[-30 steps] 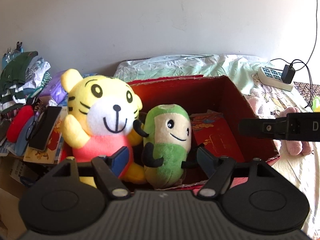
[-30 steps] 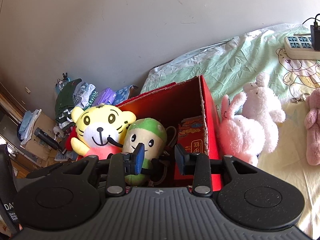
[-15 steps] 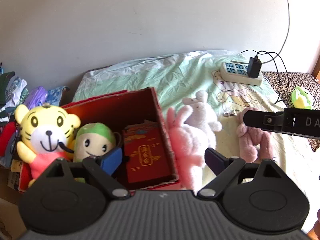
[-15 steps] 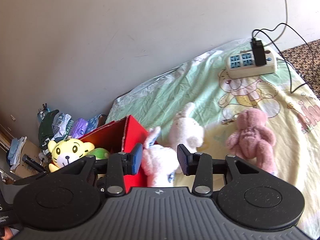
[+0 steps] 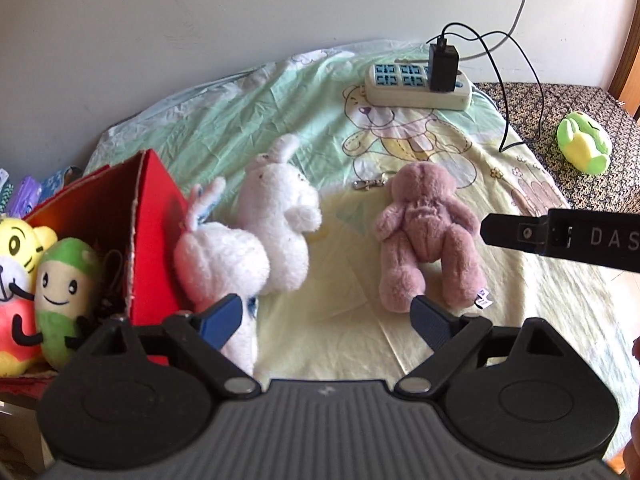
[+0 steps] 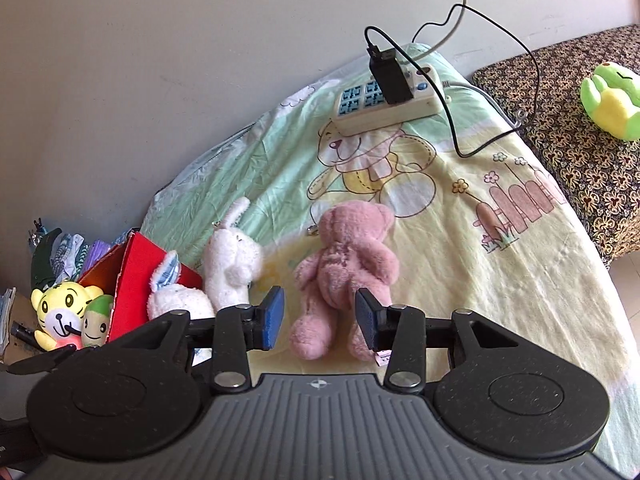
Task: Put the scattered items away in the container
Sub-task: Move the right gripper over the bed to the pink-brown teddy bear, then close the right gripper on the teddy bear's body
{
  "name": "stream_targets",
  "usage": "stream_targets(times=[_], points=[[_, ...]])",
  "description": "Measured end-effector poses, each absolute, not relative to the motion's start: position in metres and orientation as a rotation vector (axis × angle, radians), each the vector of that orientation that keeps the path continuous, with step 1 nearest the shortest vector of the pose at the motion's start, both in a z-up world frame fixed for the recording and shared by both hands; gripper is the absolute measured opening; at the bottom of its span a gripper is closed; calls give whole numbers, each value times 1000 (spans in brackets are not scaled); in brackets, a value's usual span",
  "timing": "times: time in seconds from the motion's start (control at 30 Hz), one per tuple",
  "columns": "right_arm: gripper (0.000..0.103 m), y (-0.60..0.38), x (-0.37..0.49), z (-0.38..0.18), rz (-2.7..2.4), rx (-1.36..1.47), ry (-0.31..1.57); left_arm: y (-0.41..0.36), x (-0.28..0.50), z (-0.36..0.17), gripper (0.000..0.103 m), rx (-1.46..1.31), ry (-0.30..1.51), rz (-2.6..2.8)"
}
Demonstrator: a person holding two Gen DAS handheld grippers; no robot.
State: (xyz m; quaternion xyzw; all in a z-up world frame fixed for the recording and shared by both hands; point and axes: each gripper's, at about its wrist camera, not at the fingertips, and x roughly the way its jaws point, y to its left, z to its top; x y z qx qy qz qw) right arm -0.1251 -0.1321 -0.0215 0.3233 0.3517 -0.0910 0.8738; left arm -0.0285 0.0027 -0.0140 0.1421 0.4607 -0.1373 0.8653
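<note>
Working over the bed sheet (image 6: 500, 264), we are seeing the red box (image 5: 154, 216) holding two toys, while two rabbits beside it, the pink bear (image 6: 344, 264) and a green toy (image 6: 612, 100) remain; both grippers (image 5: 328, 316) (image 6: 320, 316) are gaping wide, empty.

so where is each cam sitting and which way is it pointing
Left wrist: on the left gripper, looking along its open fingers at the white bunnies, pink bear and red box; the right gripper's arm crosses at right.
Right wrist: on the right gripper, open, aimed at the pink bear.
Both share the bear, bunnies, box, power strip and green plush.
</note>
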Motion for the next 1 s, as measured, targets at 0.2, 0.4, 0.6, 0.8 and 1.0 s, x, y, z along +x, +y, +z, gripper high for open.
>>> stream_targets(times=[0.2,0.4,0.6,0.8,1.0], points=[[47,-149,-118,-41,-180,689,784,-17,-25,-34,91,324,993,-264],[49,-159,-103,-55,-152,693,816,-27,-15,-54,89,350,1037,-236],[54,-167,-87,-65,-139,695,825,-35,-5,-64,88,353,1046,-245],[56,-172,-71,-73,-121,681,858,-35,5,-83,82,283,1075,-332],[57,-174,-57,-82,-115,667,882,-28,16,-94,75,176,1097,-412]])
